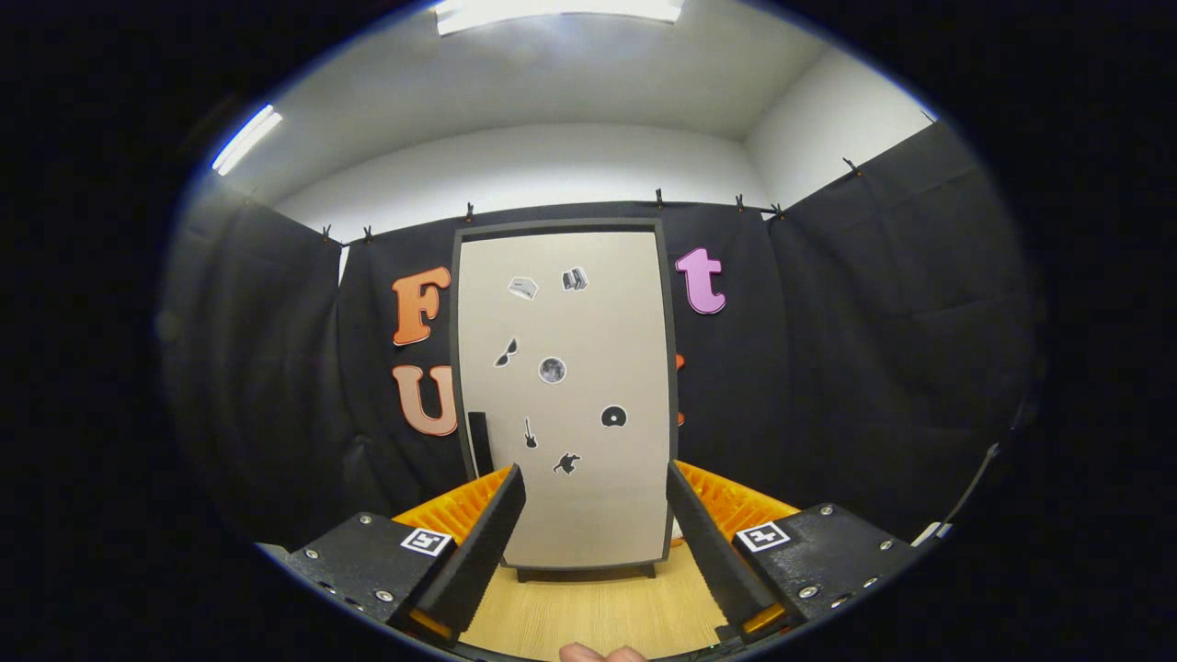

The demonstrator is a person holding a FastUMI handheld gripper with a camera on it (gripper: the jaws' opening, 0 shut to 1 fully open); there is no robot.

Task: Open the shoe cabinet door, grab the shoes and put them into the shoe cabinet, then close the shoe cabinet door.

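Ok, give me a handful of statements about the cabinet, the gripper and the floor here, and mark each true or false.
1. The shoe cabinet door is shut. True.
2. The gripper is clamped on a shoe. False: its fingers are spread apart with nothing between them.
3. The cabinet stands beyond the fingers, in front of the black cloth wall. True.
4. The door is plain. False: small dark stickers dot it.
5. The cabinet stands on a wooden floor. True.
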